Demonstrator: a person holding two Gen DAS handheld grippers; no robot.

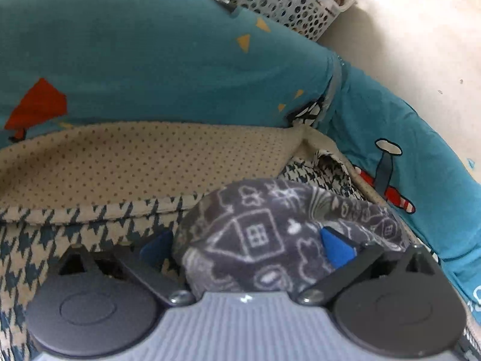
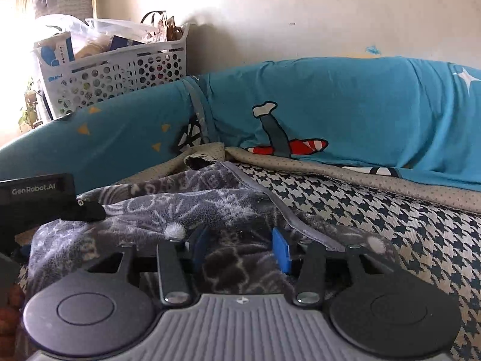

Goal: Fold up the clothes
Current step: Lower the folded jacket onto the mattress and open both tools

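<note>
A grey fleece garment [image 1: 264, 234] with white house drawings lies bunched on a houndstooth sofa seat [image 1: 45, 240]. My left gripper [image 1: 246, 246] has its blue pads on either side of a thick fold of it, and the cloth fills the gap between them. In the right wrist view the same garment [image 2: 180, 207] spreads across the seat [image 2: 375, 207]. My right gripper [image 2: 240, 249] rests low on it with its pads partly apart and a dark fold of cloth between them. The left gripper's black body [image 2: 36, 198] shows at the left edge.
A teal cartoon-print cover [image 1: 150, 60] drapes the sofa back [image 2: 360, 105]. A beige dotted cloth [image 1: 135, 162] runs along the seat's rear edge. A white perforated laundry basket [image 2: 114, 72], full of items, stands behind the sofa against a cream wall [image 2: 300, 15].
</note>
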